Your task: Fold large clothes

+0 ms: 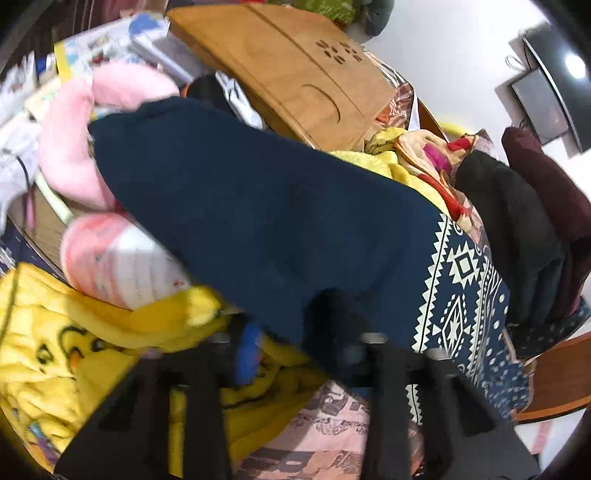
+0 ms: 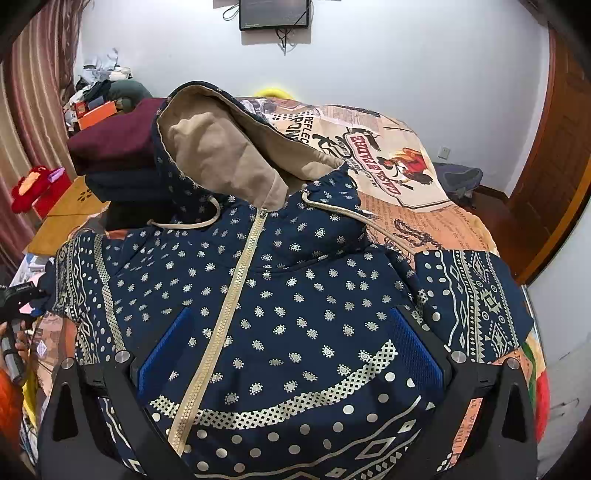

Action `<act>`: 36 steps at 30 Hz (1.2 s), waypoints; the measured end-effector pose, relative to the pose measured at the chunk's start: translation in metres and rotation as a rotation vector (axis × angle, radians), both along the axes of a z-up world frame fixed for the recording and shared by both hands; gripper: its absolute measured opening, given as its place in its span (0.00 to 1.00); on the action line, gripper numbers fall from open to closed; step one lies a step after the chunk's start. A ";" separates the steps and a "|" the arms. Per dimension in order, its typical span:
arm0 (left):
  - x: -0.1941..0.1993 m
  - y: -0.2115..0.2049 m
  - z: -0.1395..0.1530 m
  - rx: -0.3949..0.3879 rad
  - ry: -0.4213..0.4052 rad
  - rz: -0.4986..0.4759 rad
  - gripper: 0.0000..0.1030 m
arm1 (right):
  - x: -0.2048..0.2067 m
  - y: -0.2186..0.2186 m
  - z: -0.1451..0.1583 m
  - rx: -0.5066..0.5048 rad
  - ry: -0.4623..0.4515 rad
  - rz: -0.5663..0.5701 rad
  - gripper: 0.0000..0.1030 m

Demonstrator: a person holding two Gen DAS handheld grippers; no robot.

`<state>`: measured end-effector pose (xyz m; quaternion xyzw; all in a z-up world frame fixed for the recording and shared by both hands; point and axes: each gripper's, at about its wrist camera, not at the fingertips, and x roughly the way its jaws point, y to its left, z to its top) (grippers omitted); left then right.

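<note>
A navy hoodie (image 2: 295,302) with cream dots, a cream zip and a tan-lined hood (image 2: 221,147) lies front-up on the printed bedspread (image 2: 406,184). My right gripper (image 2: 291,347) hangs open just over its chest, with the blue pads (image 2: 417,350) wide apart and nothing pinched. The hoodie's left sleeve (image 1: 240,206) runs as a plain navy band into my left gripper (image 1: 303,336), which is shut on the cloth near the cuff. This view is blurred. From the right wrist view, the left gripper (image 2: 26,295) shows at the sleeve's end, at the left edge.
Folded maroon and black clothes (image 2: 118,155) are stacked beside the hood. A wooden board (image 1: 280,70), a pink pillow (image 1: 70,147) and a yellow blanket (image 1: 55,350) crowd the left side. A screen (image 2: 273,13) hangs on the far wall, and a wooden door (image 2: 554,166) stands right.
</note>
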<state>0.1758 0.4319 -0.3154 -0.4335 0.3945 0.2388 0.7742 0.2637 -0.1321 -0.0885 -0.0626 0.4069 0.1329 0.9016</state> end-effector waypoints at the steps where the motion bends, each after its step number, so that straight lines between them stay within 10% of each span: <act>1: 0.000 -0.002 0.005 0.018 0.001 -0.007 0.11 | -0.001 0.000 0.002 0.001 -0.003 0.002 1.00; 14: 0.036 -0.080 0.163 0.415 -0.158 -0.218 0.02 | -0.019 -0.011 0.031 0.031 -0.069 0.020 1.00; 23: 0.080 -0.195 0.240 0.474 -0.351 -0.463 0.02 | -0.028 -0.025 0.045 0.040 -0.114 0.027 1.00; 31: 0.115 -0.304 0.231 0.450 -0.360 -0.719 0.02 | -0.031 -0.038 0.041 0.033 -0.110 0.026 1.00; 36: 0.131 -0.360 0.182 0.406 -0.223 -0.881 0.02 | -0.032 -0.046 0.031 0.010 -0.082 0.024 1.00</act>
